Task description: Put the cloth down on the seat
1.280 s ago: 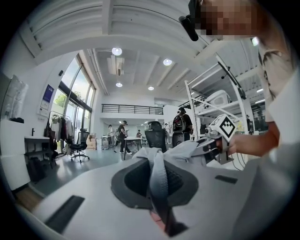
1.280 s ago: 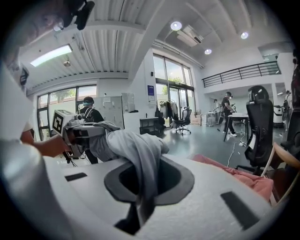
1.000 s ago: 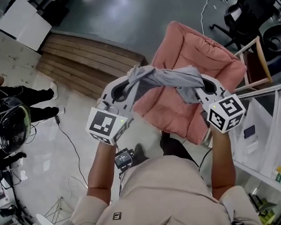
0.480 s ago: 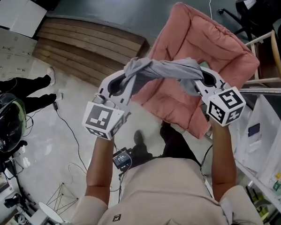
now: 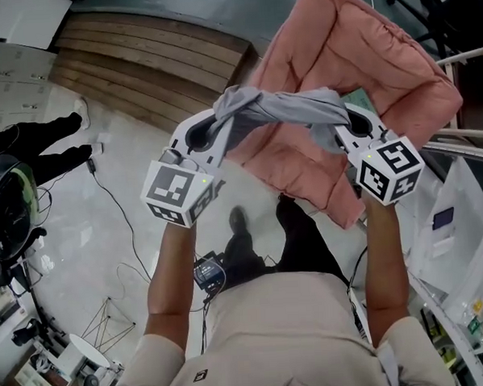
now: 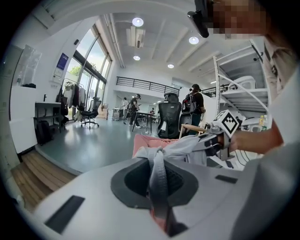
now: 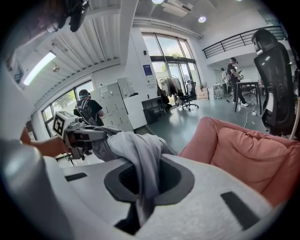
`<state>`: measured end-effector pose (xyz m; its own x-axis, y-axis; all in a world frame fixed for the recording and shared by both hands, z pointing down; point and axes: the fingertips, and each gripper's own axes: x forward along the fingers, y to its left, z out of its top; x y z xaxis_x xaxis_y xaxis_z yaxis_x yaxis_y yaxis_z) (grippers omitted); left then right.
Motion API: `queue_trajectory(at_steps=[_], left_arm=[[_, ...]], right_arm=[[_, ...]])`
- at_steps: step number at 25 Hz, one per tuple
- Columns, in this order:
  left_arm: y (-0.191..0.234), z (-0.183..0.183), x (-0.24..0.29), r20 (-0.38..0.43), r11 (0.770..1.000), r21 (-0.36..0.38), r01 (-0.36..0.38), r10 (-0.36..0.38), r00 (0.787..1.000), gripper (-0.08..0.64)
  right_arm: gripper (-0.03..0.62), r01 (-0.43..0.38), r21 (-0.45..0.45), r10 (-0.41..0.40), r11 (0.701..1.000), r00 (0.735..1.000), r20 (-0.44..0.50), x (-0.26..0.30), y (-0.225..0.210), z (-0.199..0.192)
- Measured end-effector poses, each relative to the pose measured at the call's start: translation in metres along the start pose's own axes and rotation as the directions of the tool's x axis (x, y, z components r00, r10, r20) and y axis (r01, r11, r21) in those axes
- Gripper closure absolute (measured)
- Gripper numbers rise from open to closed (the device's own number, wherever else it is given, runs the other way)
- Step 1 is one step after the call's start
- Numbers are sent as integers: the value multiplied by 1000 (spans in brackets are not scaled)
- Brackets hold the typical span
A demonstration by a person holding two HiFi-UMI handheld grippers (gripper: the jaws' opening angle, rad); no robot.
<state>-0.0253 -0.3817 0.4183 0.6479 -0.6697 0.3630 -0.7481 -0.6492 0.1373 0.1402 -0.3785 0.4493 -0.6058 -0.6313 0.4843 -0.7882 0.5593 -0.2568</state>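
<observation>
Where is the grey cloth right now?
In the head view, the grey cloth is stretched between the left gripper and the right gripper, both with jaws shut on its ends, just in front of the pink seat.

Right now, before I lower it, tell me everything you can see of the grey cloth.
The cloth is plain grey, soft-looking fabric, bunched and twisted into a rope-like band. It spans between the left gripper and the right gripper, each shut on one end, with a loose fold hanging by the right one. It is held up over the pink seat cushion, not yet laid on it.
</observation>
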Motion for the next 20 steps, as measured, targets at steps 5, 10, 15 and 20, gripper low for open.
queue_trajectory(at_steps=[5,10,15,20], left_arm=[[12,-31,16,-48,999,-32,-12,10,999,541],[22,-61,27,-74,998,-56,-7,2,997,541],[37,-88,46,-105,996,-82,-25,17,994,541],[50,-116,64,-133,993,-112,-44,28,991,541]], right_arm=[[568,-14,23,15,1000,999,-34,24,-9,-23],[568,-17,33,19,999,998,-61,43,-17,-40],[566,-15,35,18,999,995,-94,70,-32,-60],[568,-11,49,17,999,992,-123,96,-48,-84]])
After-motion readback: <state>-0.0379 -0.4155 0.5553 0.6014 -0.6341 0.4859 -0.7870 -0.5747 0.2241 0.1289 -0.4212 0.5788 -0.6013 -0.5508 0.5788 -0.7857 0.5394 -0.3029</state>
